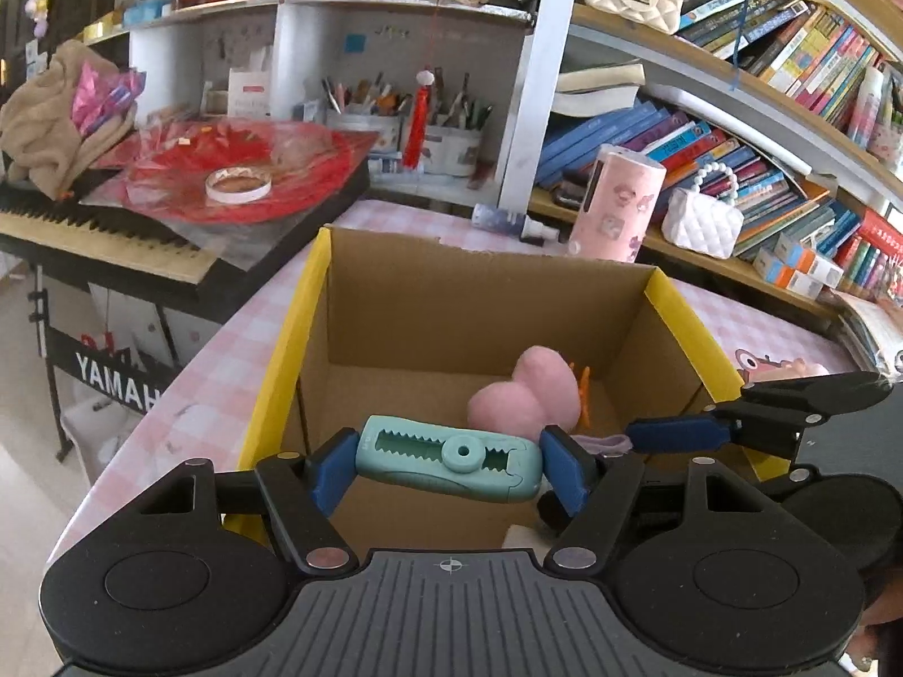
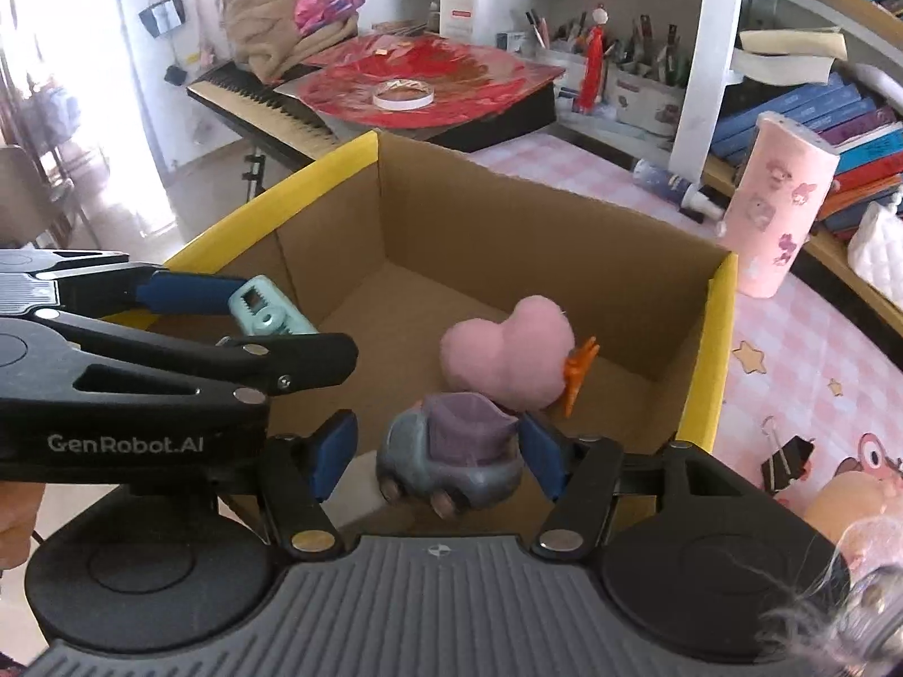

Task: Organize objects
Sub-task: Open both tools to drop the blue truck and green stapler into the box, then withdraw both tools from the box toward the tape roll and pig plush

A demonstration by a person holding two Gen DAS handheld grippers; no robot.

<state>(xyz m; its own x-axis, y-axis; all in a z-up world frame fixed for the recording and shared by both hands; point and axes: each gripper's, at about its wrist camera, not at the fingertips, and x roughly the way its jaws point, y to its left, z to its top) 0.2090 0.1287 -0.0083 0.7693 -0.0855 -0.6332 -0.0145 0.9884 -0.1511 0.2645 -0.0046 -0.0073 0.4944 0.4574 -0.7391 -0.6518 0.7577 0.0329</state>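
Note:
A teal toothed slider tool [image 1: 446,460] hangs over the near end of the open cardboard box [image 1: 282,372], and my left gripper [image 1: 446,465] is shut on its two ends. In the right wrist view the same tool [image 2: 265,316] shows in the left gripper [image 2: 259,327] at the box's left wall. My right gripper [image 2: 437,451] is shut on a grey toy car with a purple top [image 2: 451,457], held above the box [image 2: 705,372] near its front. Inside lies a pink heart plush [image 2: 508,355] with an orange piece [image 2: 578,372] beside it.
The box stands on a pink checked table [image 2: 790,350]. A pink printed cylinder [image 2: 773,209] and a small bottle [image 2: 671,183] lie behind it. A black binder clip [image 2: 787,460] is at the right. A keyboard [image 1: 101,231] and crowded bookshelves [image 1: 733,169] border the table.

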